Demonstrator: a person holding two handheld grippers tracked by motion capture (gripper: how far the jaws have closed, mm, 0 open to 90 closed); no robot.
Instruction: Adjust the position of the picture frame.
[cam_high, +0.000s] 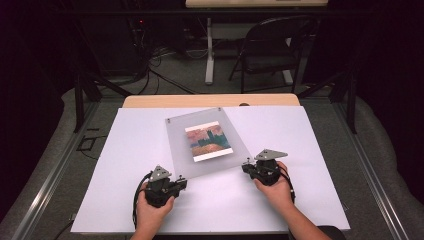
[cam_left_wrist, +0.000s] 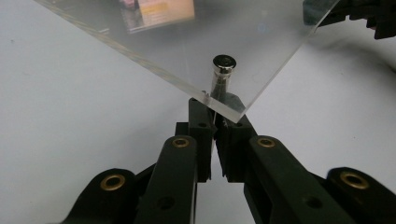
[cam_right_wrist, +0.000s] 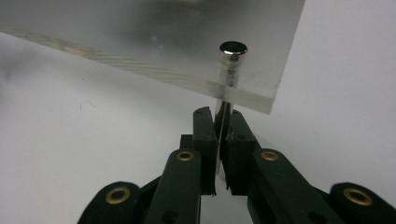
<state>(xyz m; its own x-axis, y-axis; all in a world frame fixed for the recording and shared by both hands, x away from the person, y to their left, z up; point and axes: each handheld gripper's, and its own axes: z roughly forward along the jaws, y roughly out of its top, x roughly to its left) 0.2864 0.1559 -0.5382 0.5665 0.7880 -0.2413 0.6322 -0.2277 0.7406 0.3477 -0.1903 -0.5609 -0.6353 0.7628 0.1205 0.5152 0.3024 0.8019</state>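
Note:
A clear acrylic panel (cam_high: 176, 150) holding a colourful picture (cam_high: 209, 141) lies at an angle on the white board (cam_high: 125, 165). A metal post passes through each of its near corners. My left gripper (cam_high: 181, 181) is at the near left corner, jaws shut on the stem of the post (cam_left_wrist: 223, 70) under the panel (cam_left_wrist: 243, 42). My right gripper (cam_high: 246, 165) is at the near right corner, shut on that corner's post (cam_right_wrist: 232, 60) below the panel edge (cam_right_wrist: 140, 60). In the left gripper view, my left gripper (cam_left_wrist: 216, 116) sees the right one (cam_left_wrist: 364, 14) at the top right. The right gripper (cam_right_wrist: 219, 123) pinches its post just beneath the acrylic.
The white board covers a wooden table (cam_high: 150, 101) whose far edge shows. Beyond it stand a black chair (cam_high: 272, 50), a white table leg (cam_high: 209, 55) and cables (cam_high: 150, 60) on the floor. Metal rails run along both sides.

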